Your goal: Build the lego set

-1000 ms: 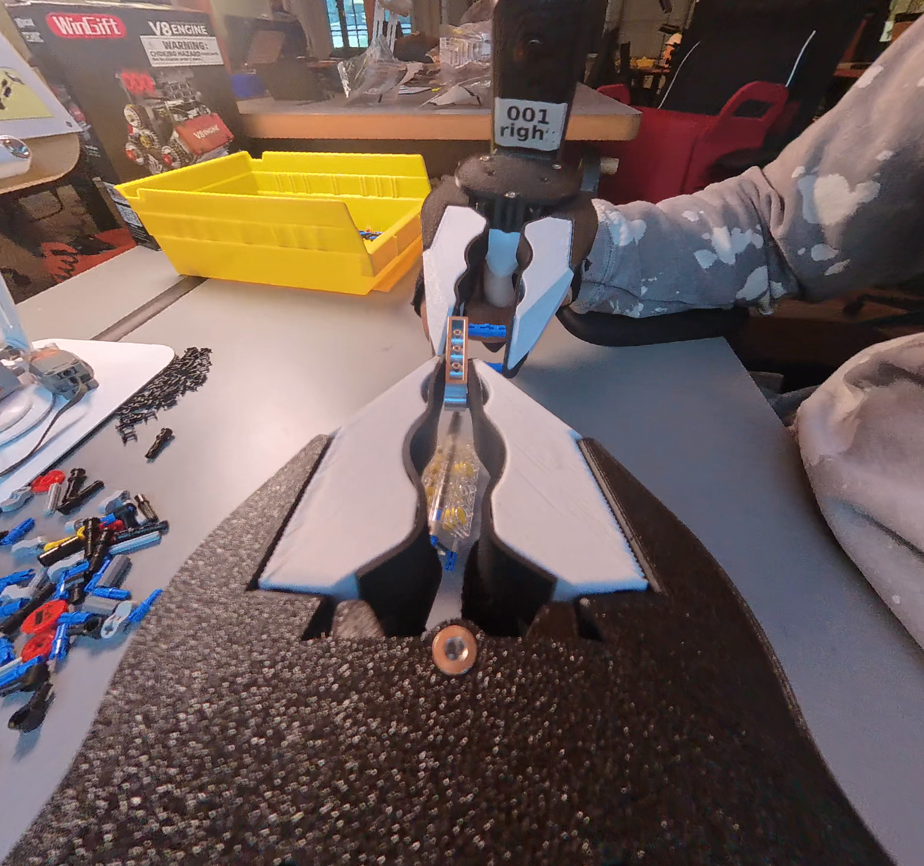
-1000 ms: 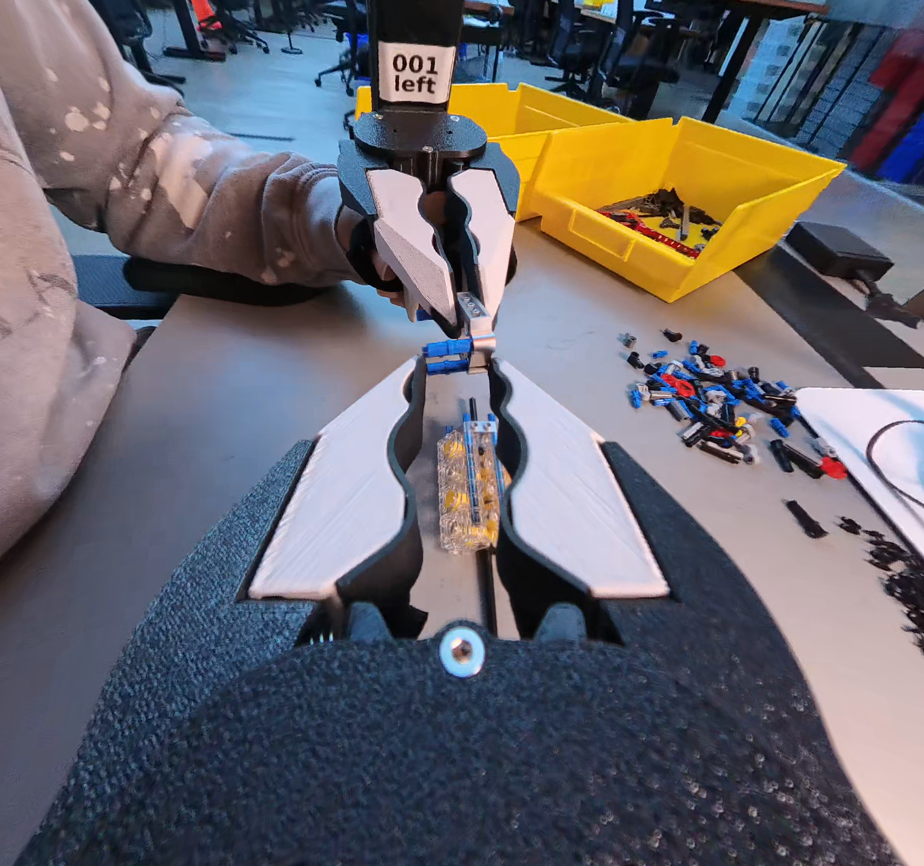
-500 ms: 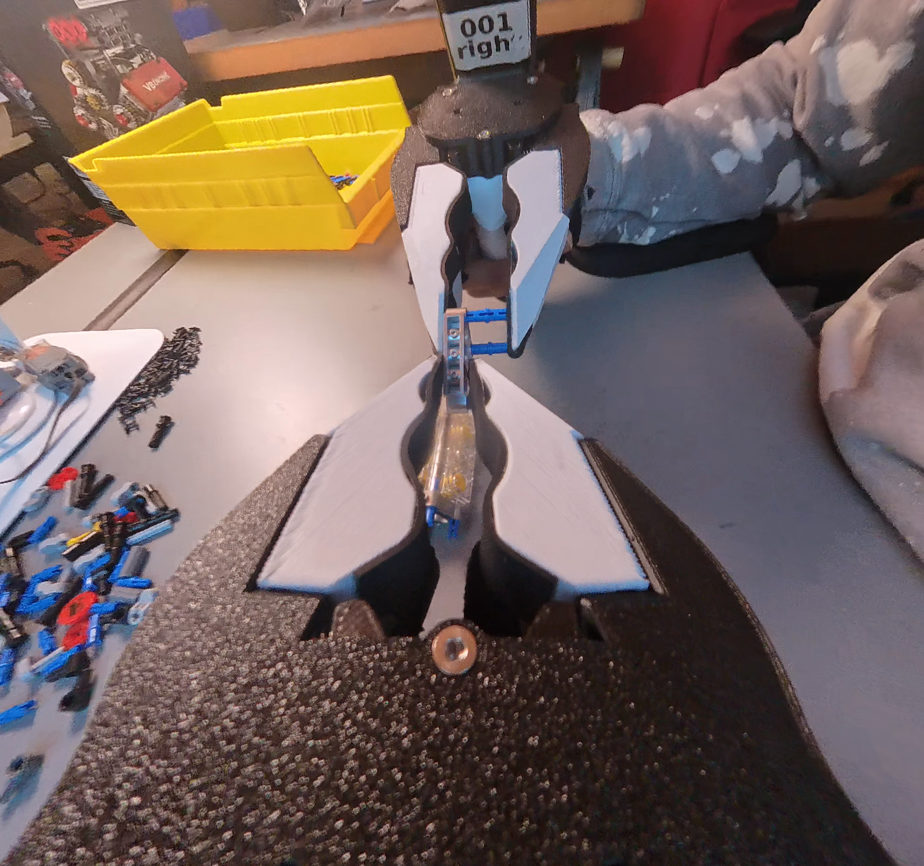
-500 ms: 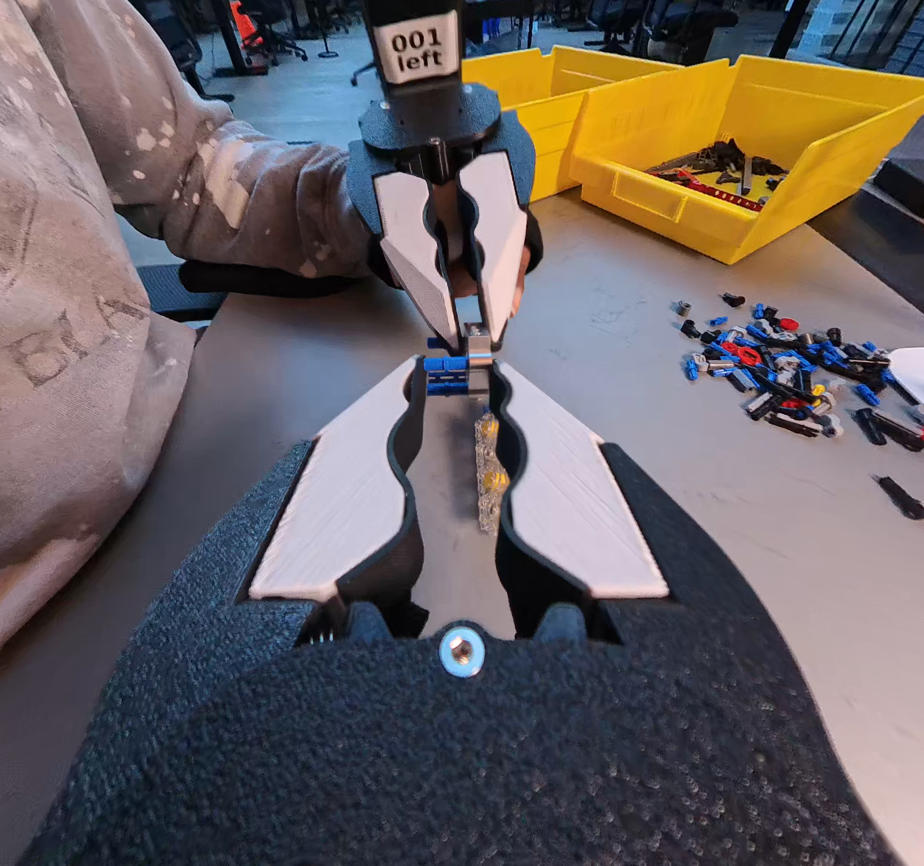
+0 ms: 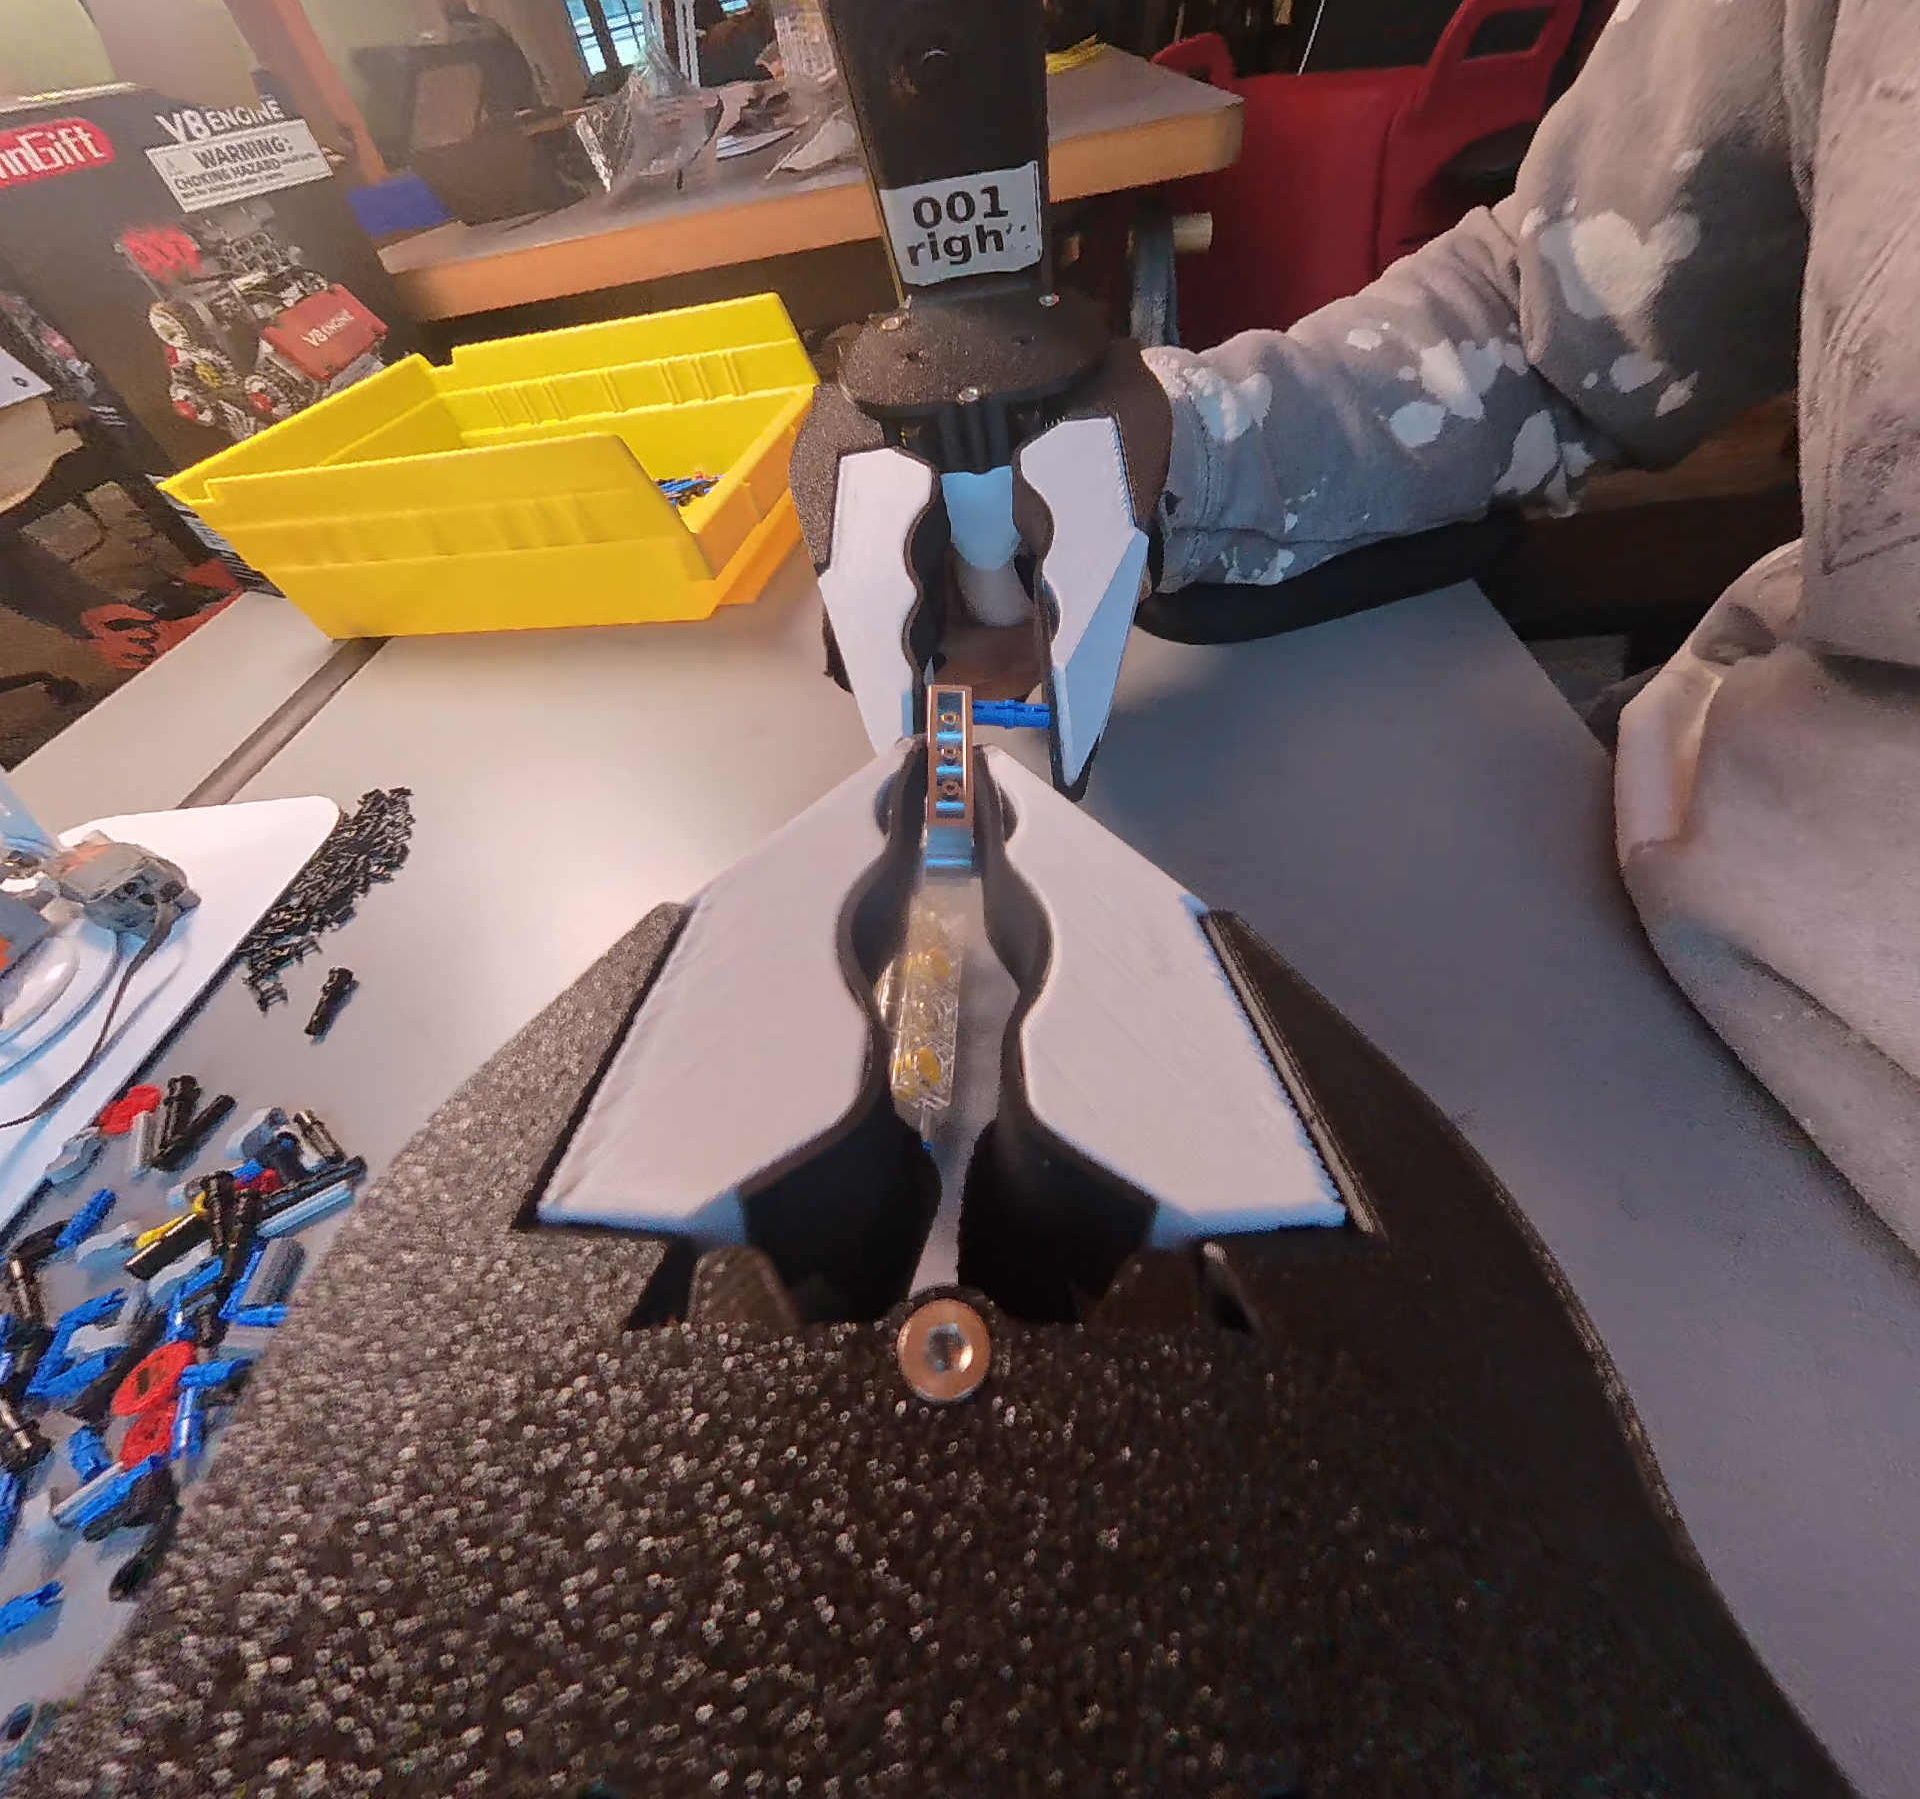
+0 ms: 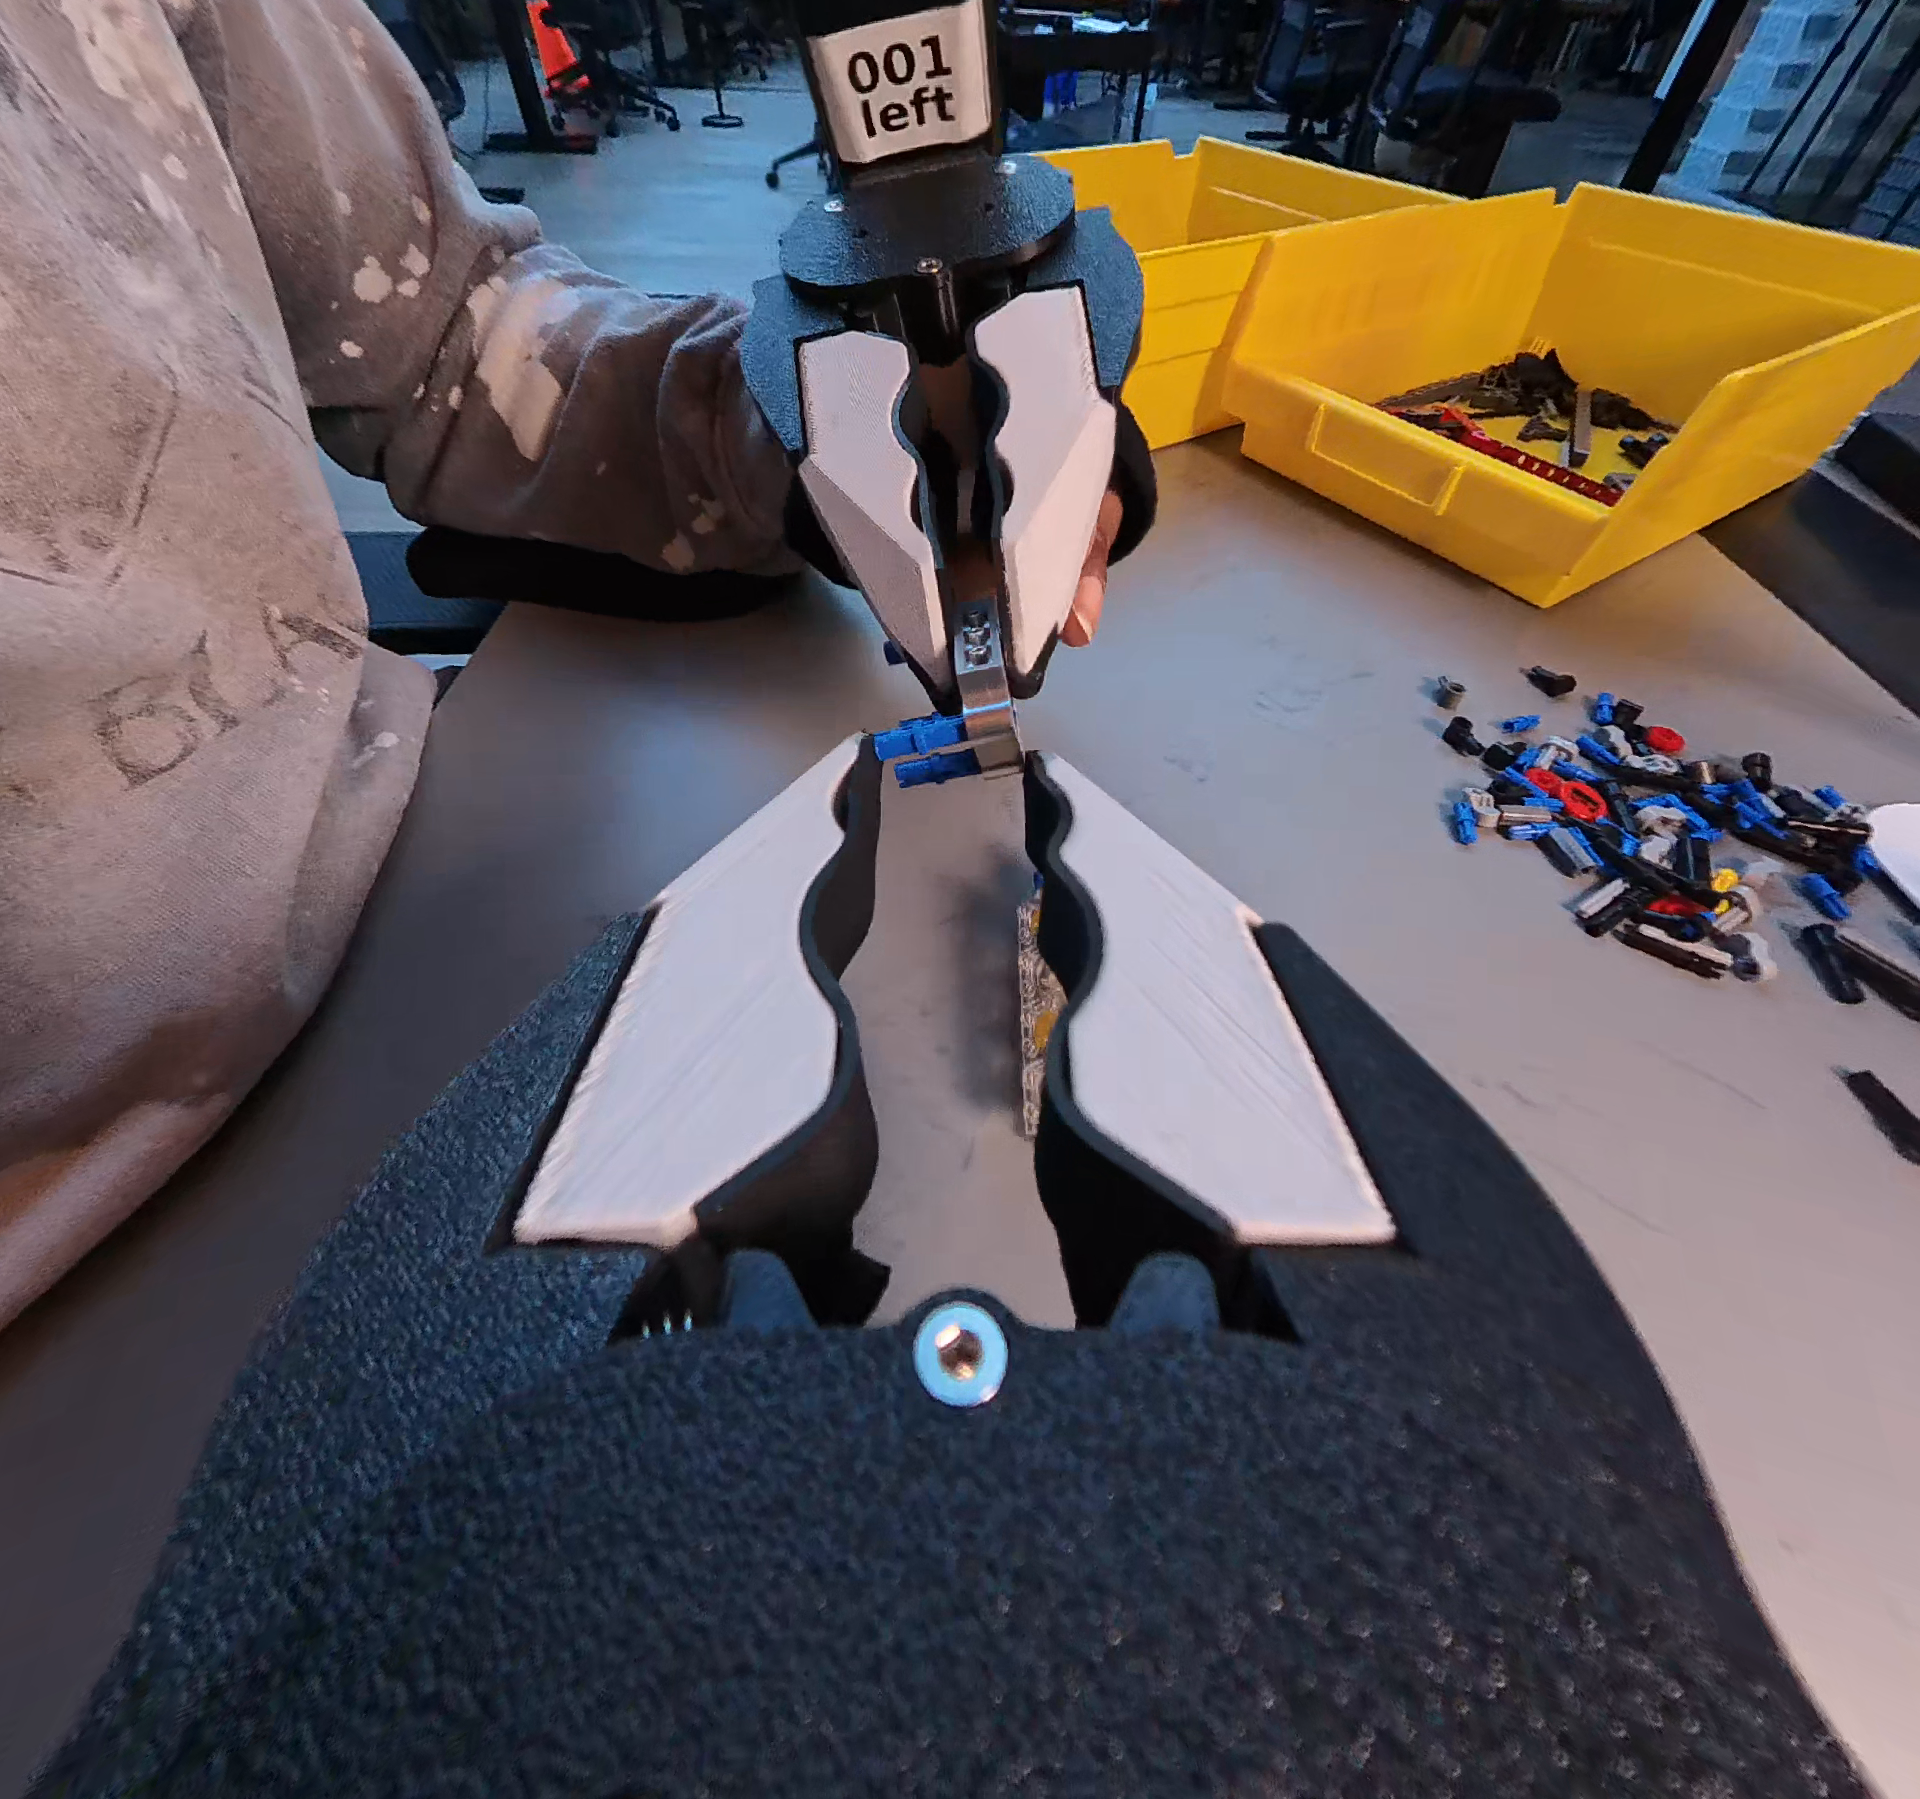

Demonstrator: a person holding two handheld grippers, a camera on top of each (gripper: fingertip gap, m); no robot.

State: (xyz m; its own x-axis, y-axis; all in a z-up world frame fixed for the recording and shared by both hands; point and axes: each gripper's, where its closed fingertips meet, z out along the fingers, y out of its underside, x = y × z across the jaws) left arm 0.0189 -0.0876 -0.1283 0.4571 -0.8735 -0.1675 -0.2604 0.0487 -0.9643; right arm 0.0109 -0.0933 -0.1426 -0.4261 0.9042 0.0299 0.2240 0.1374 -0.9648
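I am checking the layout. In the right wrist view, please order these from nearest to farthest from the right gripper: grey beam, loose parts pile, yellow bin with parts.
1. grey beam, straight ahead at the right gripper's fingertips.
2. loose parts pile, on the table to the right.
3. yellow bin with parts, far right, behind the pile.

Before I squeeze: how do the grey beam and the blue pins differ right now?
The grey beam is a flat holed strip; the blue pins are short round pegs. The beam is clamped in the left gripper; the pins sit between the fingertips of the right gripper. The pins stick out sideways from the beam. They are joined together.
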